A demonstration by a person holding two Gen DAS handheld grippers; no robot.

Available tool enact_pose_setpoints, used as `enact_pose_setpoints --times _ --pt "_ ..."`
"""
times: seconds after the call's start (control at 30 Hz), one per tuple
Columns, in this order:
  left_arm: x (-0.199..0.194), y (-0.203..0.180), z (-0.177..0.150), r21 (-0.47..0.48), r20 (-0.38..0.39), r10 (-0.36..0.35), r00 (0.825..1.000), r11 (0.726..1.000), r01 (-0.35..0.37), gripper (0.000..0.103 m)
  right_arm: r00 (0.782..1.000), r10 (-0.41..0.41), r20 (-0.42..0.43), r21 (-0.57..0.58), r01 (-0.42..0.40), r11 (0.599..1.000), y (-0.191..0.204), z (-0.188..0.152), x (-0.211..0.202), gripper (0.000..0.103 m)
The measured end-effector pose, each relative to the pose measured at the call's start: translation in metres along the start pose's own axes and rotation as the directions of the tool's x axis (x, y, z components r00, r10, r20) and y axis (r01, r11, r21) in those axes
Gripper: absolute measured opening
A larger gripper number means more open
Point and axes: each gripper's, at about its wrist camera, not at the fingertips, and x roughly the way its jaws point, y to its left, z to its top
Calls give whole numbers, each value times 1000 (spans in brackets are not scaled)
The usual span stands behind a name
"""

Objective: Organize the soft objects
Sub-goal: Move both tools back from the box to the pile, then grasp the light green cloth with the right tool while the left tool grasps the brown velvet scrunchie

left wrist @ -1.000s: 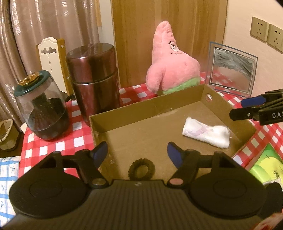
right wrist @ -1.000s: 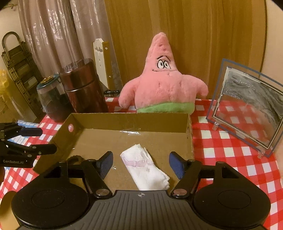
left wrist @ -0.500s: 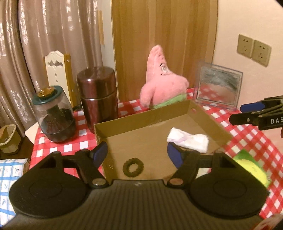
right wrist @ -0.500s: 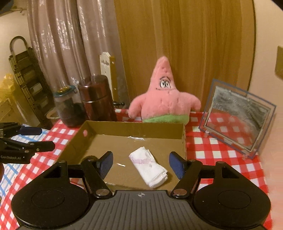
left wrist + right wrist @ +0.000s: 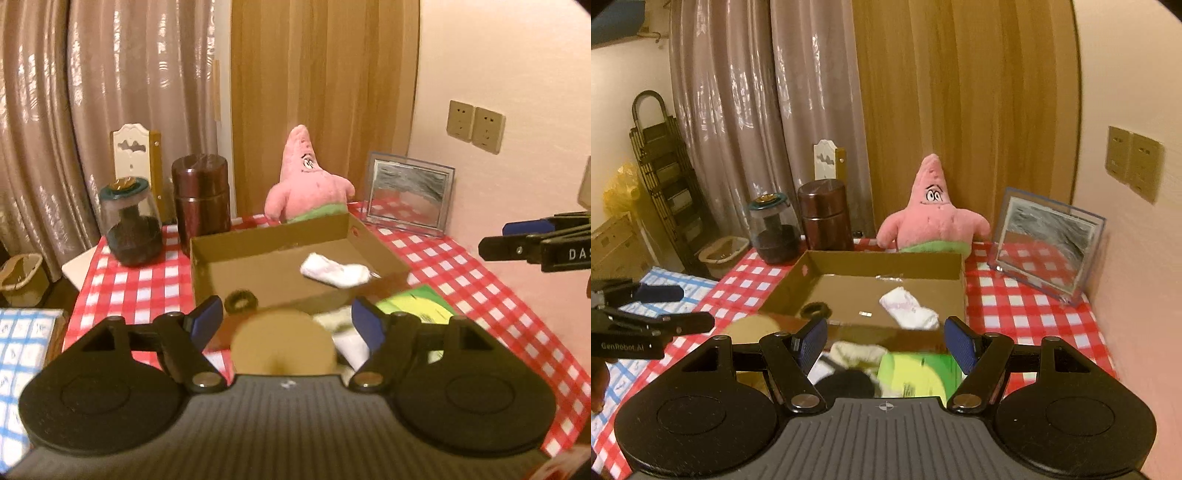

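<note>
Both grippers are hanging empty near the front of the cardboard box [image 5: 273, 236].

The left gripper [image 5: 288, 325] is spreading its jaws with nothing gripped between them, and the right gripper [image 5: 886, 341] is standing released, holding nothing. Inside the box, a folded white cloth [image 5: 334, 271] is lying toward the right wall and a dark hair ring [image 5: 240, 301] is lying at the front left corner. Just in front of the box, more soft things [image 5: 857, 354] and a green packet [image 5: 918, 373] are lying blurred. Behind the box, the pink star plush [image 5: 932, 218] is sitting upright.
</note>
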Motion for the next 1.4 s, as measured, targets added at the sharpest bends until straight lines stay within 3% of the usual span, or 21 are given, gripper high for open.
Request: enact_pose_setpoints --times 0.27,0.5,0.77,1.03,1.4 --pt "-45 -16 -54 -73 17 -8 1000 997 9 76 1000 -8 18 83 7 997 9 -45 -49 70" --pt "-56 -34 -95 -59 24 -20 1000 998 21 77 1000 -11 -12 46 11 999 28 -97 -62 70" --pt "-36 -47 -134 6 -24 -58 998 998 58 77 996 5 -85 11 -4 1000 31 -143 -31 70" --pt "-5 -47 -157 37 -96 -58 994 997 62 77 985 50 -163 -37 -57 998 29 -167 8 70" --pt "14 -47 -164 39 -132 -58 990 997 64 77 974 79 -211 91 -61 994 12 -171 45 80"
